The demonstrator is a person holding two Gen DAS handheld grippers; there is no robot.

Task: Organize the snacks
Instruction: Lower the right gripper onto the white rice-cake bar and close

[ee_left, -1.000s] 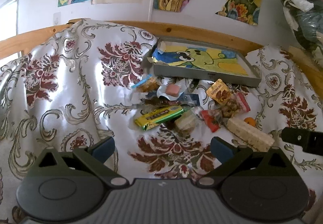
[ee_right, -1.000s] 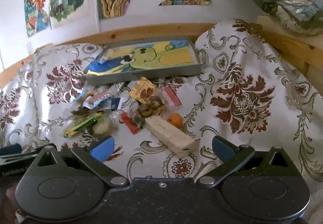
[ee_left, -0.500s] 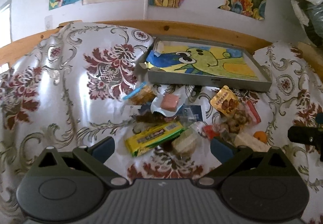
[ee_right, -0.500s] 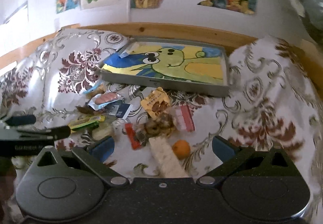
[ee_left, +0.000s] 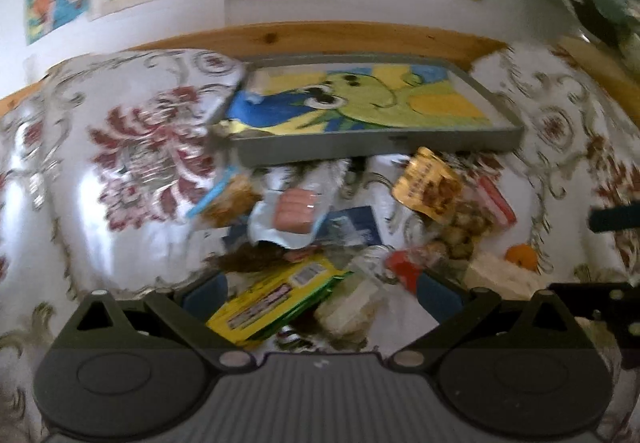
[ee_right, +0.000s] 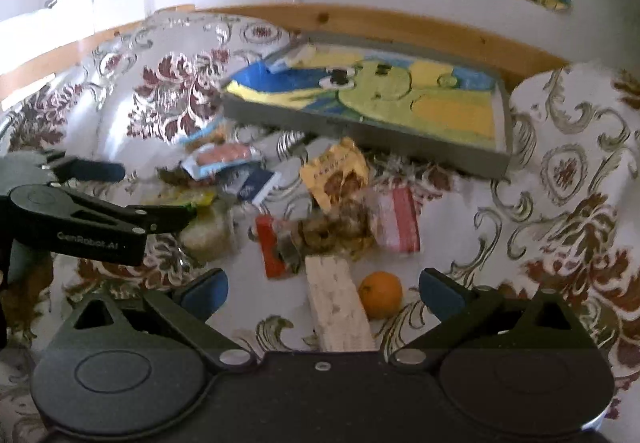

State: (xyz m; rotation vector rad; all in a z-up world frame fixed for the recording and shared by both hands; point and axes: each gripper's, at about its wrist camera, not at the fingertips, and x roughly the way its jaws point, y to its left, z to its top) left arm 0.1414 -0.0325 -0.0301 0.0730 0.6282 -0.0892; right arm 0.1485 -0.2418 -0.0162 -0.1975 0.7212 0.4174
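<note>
Loose snacks are seen heaped on a glossy damask-patterned cloth, just in front of a shallow grey tray [ee_right: 472,159] lined with a cartoon drawing, evidently their destination. The left hand-held gripper [ee_left: 320,289] is held open and empty, its fingers flanking a crinkly green-and-yellow packet [ee_left: 276,297]. The right hand-held gripper [ee_right: 323,289], likewise open and empty, is poised over a pale, rough-textured wafer bar [ee_right: 338,303], with a small round orange [ee_right: 380,294] just to its right.

Floral-patterned cloth [ee_right: 568,171] under gray tray [ee_right: 400,141] and scattered snacks [ee_right: 340,219].
</note>
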